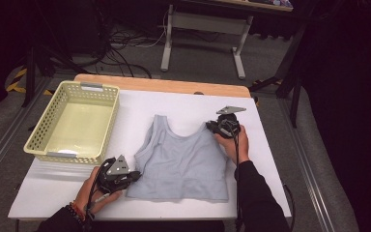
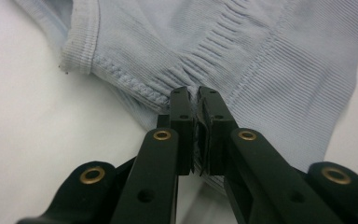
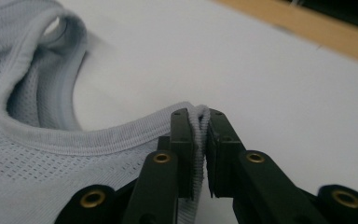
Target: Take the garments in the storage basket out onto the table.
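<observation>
1. the tank top (image 1: 181, 159) lay flat near the worktop's (image 1: 270, 159) front edge; we judged it light, soft, floppy.
2. our left gripper (image 2: 195, 100) was clamped on its side seam, our right gripper (image 3: 196, 122) on a strap edge, both sound holds.

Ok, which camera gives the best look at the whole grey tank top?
The high view: the tank top lies flat on the white table, its whole outline visible. The left gripper view shows ribbed side fabric pinched in the left tool; the right gripper view shows a strap in the right tool.

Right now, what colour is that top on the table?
Pale blue-grey top, ribbed knit; clearest in the left gripper view.
</observation>
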### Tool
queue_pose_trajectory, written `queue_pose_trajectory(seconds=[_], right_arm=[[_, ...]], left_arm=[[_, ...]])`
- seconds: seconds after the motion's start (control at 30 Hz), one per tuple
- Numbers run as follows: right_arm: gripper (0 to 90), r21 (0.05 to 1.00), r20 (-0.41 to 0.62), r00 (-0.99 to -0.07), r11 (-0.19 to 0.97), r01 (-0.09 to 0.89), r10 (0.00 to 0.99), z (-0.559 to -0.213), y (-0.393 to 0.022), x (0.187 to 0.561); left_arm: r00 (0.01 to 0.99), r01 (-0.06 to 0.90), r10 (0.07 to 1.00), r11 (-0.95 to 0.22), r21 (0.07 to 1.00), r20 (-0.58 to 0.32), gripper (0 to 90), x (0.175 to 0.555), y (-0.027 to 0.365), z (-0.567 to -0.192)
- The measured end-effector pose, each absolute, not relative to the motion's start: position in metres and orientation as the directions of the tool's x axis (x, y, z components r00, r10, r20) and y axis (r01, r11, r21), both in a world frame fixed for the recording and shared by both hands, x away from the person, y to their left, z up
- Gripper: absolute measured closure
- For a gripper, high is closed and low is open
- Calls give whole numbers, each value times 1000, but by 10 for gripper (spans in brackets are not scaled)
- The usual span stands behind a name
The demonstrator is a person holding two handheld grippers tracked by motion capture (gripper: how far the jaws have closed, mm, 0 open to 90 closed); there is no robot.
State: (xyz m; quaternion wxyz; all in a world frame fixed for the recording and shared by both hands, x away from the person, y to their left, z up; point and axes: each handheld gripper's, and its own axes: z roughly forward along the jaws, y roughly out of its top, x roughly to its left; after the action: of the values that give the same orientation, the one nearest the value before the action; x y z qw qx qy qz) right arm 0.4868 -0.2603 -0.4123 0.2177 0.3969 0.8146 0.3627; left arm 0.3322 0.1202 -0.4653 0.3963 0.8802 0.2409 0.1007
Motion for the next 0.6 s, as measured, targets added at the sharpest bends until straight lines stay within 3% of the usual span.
queue_pose_trajectory(seconds=[0.03, 0.3, 0.37, 0.4, 0.6], right_arm=[[819, 784, -114, -580, 431, 447, 807, -402, -260, 485], [763, 840, -148, -509, 379, 388, 848, -384, -265, 483], [748, 843, -145, -501, 372, 389, 853, -385, -265, 484], [650, 840, -147, -474, 362, 403, 868, -387, -268, 486], [572, 816, -76, -484, 334, 472, 872, -397, -273, 488]], left_arm=[[865, 337, 502, -564, 754, -12, 855, 333, 120, -464], [864, 318, 502, -582, 748, 24, 860, 332, 120, -463], [862, 320, 506, -582, 748, 24, 860, 332, 121, -462], [861, 321, 508, -579, 749, 24, 860, 333, 121, -462], [857, 313, 513, -578, 753, 37, 866, 332, 126, -457]])
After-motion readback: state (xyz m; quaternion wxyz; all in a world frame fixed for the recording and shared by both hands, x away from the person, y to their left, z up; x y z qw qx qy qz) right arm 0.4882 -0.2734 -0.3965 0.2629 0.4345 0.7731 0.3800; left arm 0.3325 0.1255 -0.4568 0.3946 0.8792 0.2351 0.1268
